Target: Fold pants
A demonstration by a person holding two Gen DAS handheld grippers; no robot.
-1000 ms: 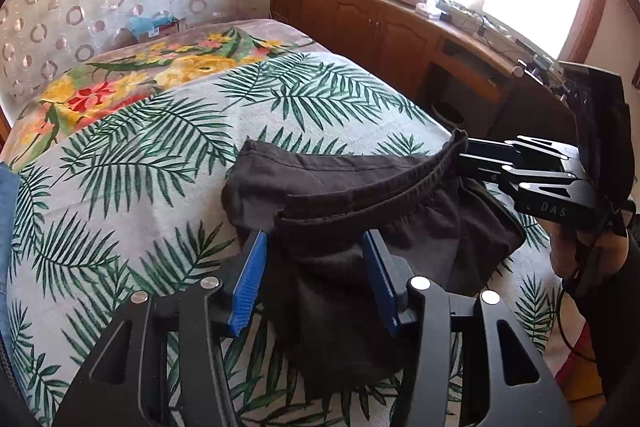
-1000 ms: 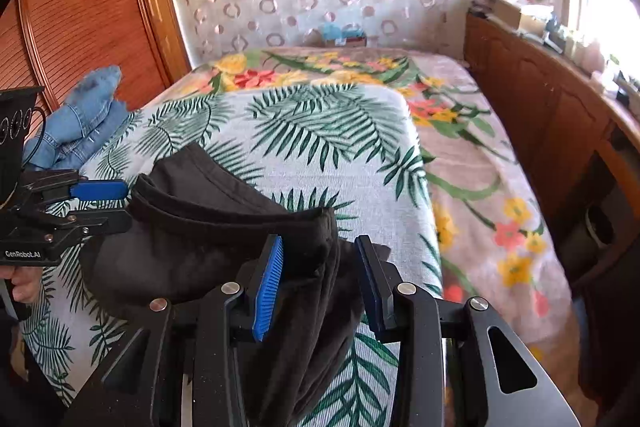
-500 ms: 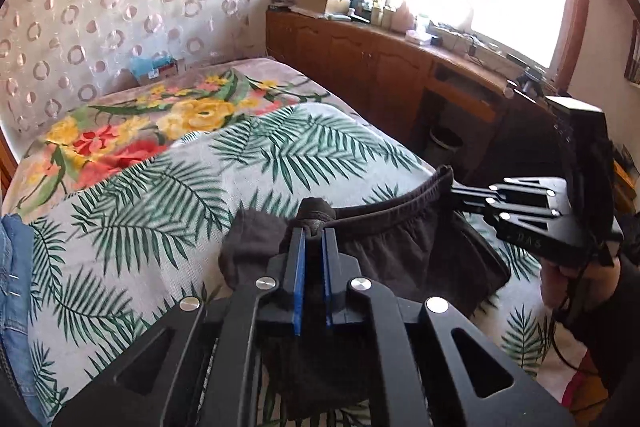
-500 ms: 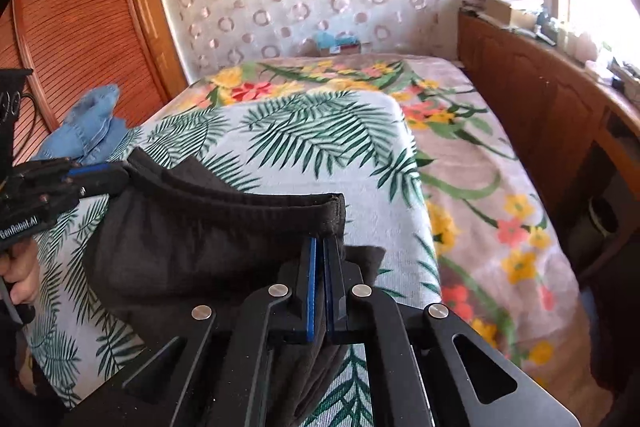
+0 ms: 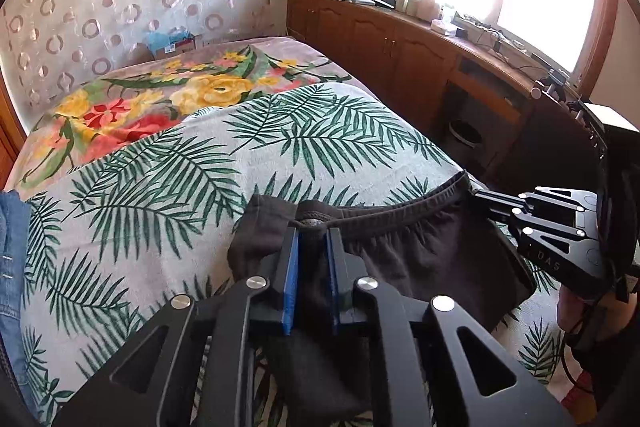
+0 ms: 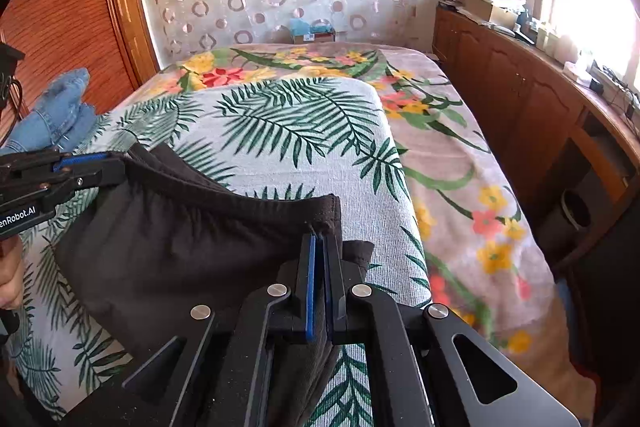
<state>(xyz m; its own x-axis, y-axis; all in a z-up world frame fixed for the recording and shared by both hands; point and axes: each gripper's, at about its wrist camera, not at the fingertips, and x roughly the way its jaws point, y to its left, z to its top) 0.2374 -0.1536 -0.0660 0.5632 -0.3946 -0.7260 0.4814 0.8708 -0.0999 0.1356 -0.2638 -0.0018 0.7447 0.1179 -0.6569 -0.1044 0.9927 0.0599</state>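
The dark grey pants (image 5: pixel 404 255) hang by their elastic waistband above the palm-leaf bedspread (image 5: pixel 160 183). My left gripper (image 5: pixel 312 233) is shut on one end of the waistband. My right gripper (image 6: pixel 320 239) is shut on the other end, and it shows from the side in the left wrist view (image 5: pixel 480 197). The waistband is stretched between the two. In the right wrist view the pants (image 6: pixel 180 251) drape down, and the left gripper (image 6: pixel 104 167) grips them at the left. The legs hang below, partly hidden by the gripper bodies.
Blue jeans (image 6: pixel 56 115) lie at the bed's left side. A floral blanket (image 6: pixel 460 187) covers the far and right part of the bed. A wooden cabinet (image 5: pixel 400 55) with clutter runs under the window on the right. A wooden wardrobe (image 6: pixel 60 19) stands at left.
Both grippers were open around the waistband one second ago. They have shut on it and lifted it, pulling the waistband taut above the bed.
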